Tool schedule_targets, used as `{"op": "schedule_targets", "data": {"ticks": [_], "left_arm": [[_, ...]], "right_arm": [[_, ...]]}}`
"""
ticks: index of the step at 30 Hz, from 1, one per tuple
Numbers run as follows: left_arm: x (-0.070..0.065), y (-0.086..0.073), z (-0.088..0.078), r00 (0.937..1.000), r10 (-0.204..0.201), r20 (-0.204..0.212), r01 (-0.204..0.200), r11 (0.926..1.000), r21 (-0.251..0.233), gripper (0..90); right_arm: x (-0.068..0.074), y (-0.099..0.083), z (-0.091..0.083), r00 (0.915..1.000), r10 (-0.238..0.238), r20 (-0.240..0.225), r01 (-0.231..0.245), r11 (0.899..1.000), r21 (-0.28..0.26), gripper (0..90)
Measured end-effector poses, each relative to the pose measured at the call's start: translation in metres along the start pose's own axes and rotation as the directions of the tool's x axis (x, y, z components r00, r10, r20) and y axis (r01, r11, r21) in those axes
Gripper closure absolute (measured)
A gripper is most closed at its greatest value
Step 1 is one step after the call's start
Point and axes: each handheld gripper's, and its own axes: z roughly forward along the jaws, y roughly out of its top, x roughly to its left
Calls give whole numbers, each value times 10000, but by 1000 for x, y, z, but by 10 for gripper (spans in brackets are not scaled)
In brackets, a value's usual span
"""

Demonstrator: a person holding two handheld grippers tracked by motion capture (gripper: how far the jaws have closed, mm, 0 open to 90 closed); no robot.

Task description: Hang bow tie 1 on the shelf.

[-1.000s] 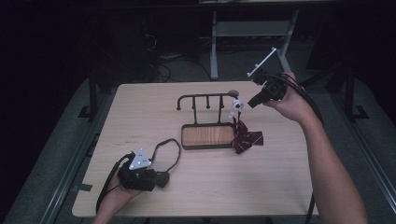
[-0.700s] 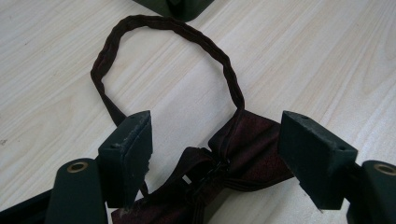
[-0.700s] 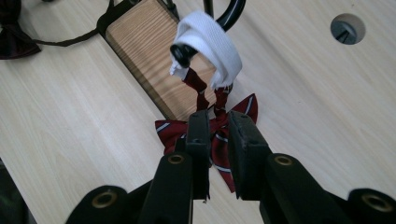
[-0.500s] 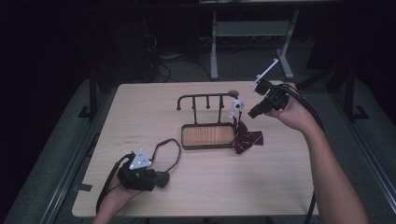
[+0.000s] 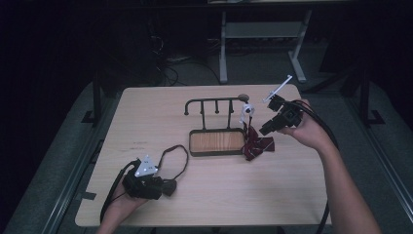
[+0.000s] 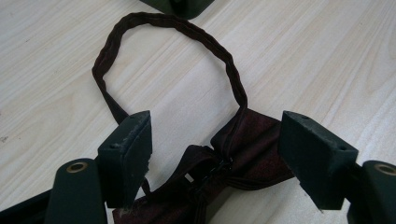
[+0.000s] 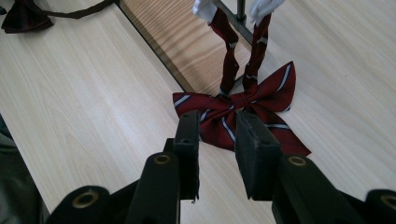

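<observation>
The tabletop is pale wood with a fine straight grain, smooth and matt. Near its middle stands a dark metal rack: a flat tray base with a wooden floor, and behind it a thin rail with short pegs.

On the right end of this rail hangs a striped bow tie. Its strap goes up to the rail, and its red bow with pale stripes lies on the tabletop just beside the base. The cloth looks soft and a little shiny. The bow lies straight ahead of the right gripper, just past the tips, and its long axis goes across the jaws. These jaws stand a little apart and hold nothing. This hand is clearly the nearer one to it.

The left gripper rests low at the near left of the tabletop, over a dark bow tie. The knot lies between the jaws, which stand wide apart and do not clamp it. Its thin braided strap makes a loop on the wood ahead.
</observation>
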Motion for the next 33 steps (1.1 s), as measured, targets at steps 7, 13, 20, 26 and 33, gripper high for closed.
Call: {"op": "schedule_targets", "data": {"ticks": [7, 13, 20, 26, 33], "left_arm": [[0, 0, 0, 10000, 3, -4, -3, 10000, -1, 265], [0, 0, 0, 10000, -28, 4, 28, 10000, 9, 265], [0, 0, 0, 10000, -66, 3, 66, 10000, -9, 263], [1, -1, 0, 9999, -122, 24, 122, 9999, -10, 263], [1, -1, 0, 9999, -127, 2, 127, 9999, -4, 263]], "right_arm": [[2, -12, 4, 9998, 54, -200, -55, 10000, -49, 674], [4, -24, 9, 9997, 26, -228, -29, 9999, -139, 628], [6, -35, 15, 9994, 19, -334, -25, 9999, -154, 585], [8, -49, 22, 9986, 119, -509, -136, 9994, -333, 532], [8, -58, 28, 9974, 144, -703, -169, 9992, -352, 517]]}}
